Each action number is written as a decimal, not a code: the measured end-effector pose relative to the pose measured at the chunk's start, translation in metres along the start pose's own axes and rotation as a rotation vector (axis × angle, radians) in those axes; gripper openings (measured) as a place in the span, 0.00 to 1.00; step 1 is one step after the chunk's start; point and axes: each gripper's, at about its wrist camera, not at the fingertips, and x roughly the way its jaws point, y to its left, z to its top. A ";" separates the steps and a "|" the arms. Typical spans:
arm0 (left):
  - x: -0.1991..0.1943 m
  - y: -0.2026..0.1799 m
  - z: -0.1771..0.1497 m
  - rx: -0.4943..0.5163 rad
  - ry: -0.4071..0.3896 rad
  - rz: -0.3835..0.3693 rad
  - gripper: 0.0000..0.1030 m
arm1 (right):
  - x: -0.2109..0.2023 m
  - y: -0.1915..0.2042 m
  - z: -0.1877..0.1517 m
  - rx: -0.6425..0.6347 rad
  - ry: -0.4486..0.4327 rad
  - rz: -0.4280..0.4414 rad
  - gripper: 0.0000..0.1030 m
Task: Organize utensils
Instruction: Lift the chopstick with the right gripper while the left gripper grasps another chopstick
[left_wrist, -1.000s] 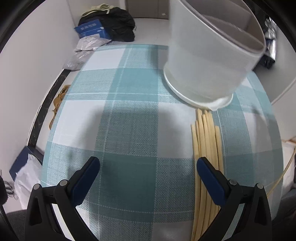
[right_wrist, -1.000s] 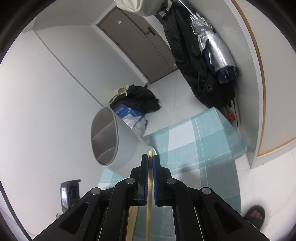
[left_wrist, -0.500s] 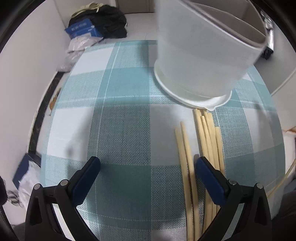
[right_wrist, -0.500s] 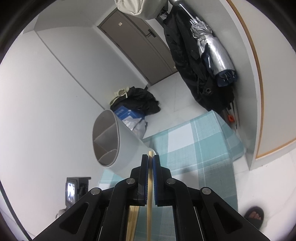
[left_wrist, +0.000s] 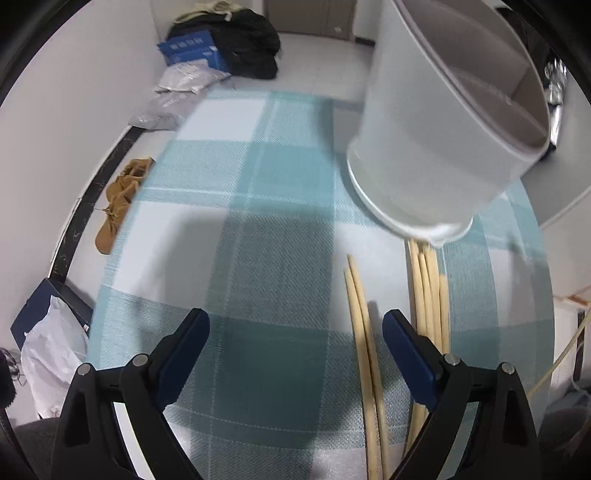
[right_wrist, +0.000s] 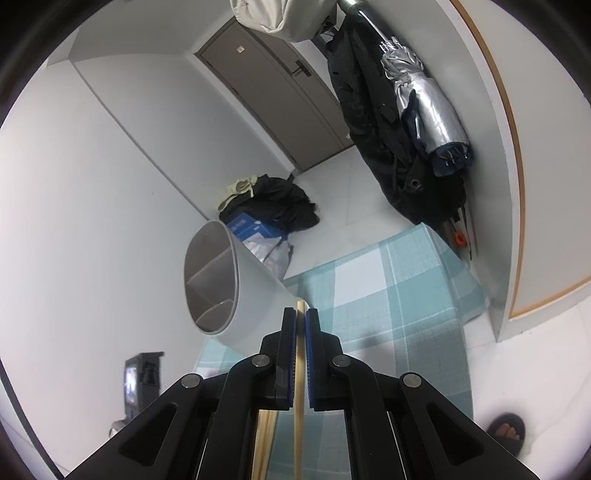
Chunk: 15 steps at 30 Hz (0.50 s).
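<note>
**Utensil sort: left tool wide over chopsticks, right tool clamped on one**

Left wrist view, left to right. A tan shoe lies on the floor beside the checked teal cloth covering the tabletop. Left tool points steeply down at the cloth; its jaws stand wide and have just been closing a little, pads pressing on nothing. Two loose chopsticks lie side by side on the cloth, just inside the right-hand finger. A bundle of further chopsticks lies just past that finger, partly hidden by it. The far ends of the bundle reach the base of the white utensil holder, which stands on the cloth at the right; inner dividers visible.

Right wrist view. Holder appears left of centre, three compartments, all looking bare. Right tool is closed tight on a single chopstick, whose tip pokes out just beyond the pads. At lower right, a sandalled foot on the floor.
</note>
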 end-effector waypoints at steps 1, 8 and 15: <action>0.002 0.000 -0.001 -0.004 0.010 -0.002 0.89 | 0.001 0.000 0.000 0.003 0.001 0.001 0.04; 0.009 -0.006 -0.006 0.043 0.038 0.066 0.89 | 0.002 -0.001 0.000 0.007 0.002 -0.002 0.04; -0.004 0.001 -0.011 -0.010 0.022 0.045 0.89 | 0.003 -0.004 0.001 0.016 -0.001 0.000 0.04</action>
